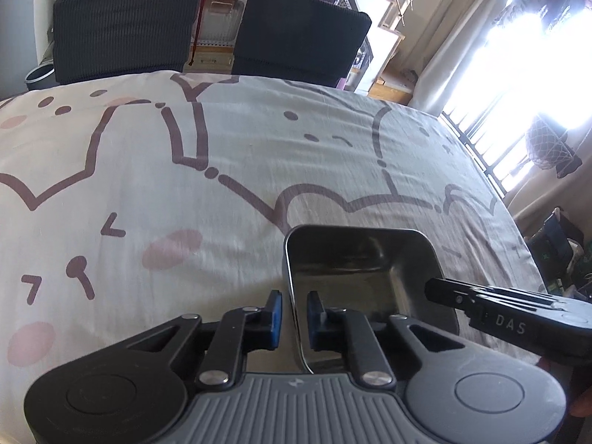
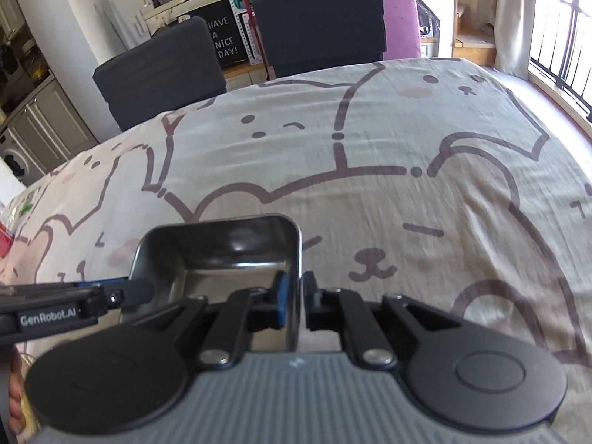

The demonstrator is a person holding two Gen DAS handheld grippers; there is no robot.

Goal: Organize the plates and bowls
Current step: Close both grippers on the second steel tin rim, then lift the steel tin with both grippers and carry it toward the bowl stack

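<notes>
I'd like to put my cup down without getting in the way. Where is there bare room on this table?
Free: the cartoon tablecloth between the metal tray and the dark chairs, and the stretch toward the window. Crowded: the near edge, where the left gripper and right gripper each clamp a tray wall.

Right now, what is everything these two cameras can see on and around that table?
Metal tray: one, silver, rectangular, on the near part of the table, both grippers clamped on its walls.
Tablecloth: one, pale with brown cartoon animals, covering the table.
Chairs: two, dark grey, at the far edge.
Sign: one, black with white letters, behind the chairs.
Washing machine: one, white, far left.
Window: one, bright, on the right.
Left gripper: one, black with blue pads, on the tray's left wall.
Right gripper: one, black, on its right wall.
</notes>
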